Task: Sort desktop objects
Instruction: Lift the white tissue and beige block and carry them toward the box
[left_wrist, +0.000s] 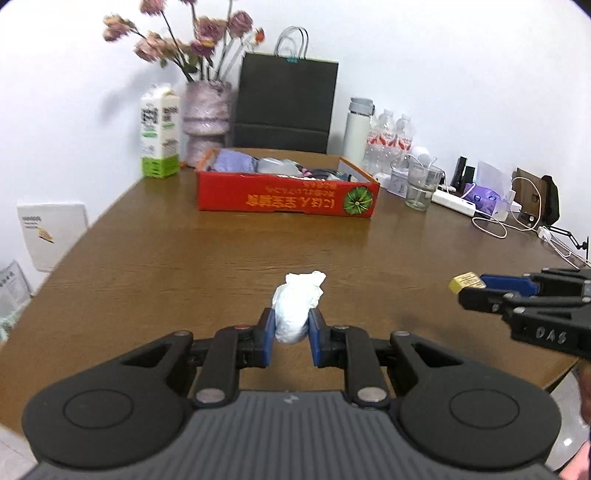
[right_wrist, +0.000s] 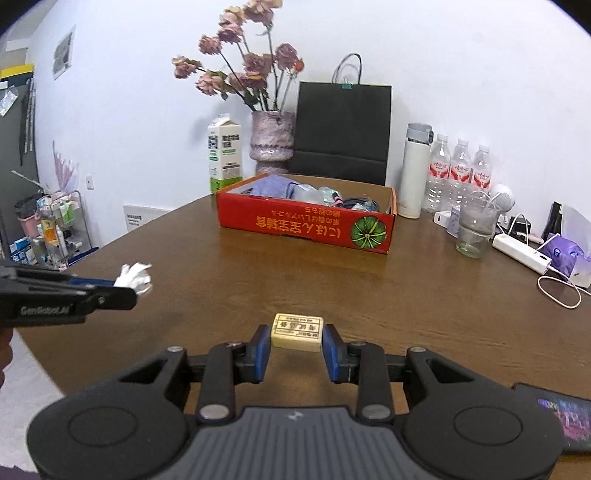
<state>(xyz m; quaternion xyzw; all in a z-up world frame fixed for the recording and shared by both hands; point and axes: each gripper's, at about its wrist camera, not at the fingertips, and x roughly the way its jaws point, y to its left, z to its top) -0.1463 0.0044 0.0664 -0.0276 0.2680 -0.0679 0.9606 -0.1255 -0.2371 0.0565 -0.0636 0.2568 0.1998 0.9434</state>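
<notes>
Both tools loaded, red box ahead across the surface.

Left tool (left_wrist: 291, 332) pinches a crumpled white paper wad (left_wrist: 298, 306); right tool (right_wrist: 297, 343) clamps a small yellow eraser (right_wrist: 297, 332), long axis across the jaws. Red box (right_wrist: 306, 225) lies straight ahead, well apart, roughly equally far from each tool. Box contents are partly hidden behind its near wall; a dark phone (right_wrist: 561, 417) is cut off at right.

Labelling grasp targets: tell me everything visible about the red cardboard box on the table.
The red cardboard box is a shallow open-topped tray with an orange-brown inner wall. Its near side carries yellow print, upside down from here, and a green round fruit picture at the right end. It sits flat on the brown wooden table, in front of the black paper bag and the vase. Inside lie a purple cloth, clear plastic items and dark cables. Neither hand-held gripper touches it.
</notes>
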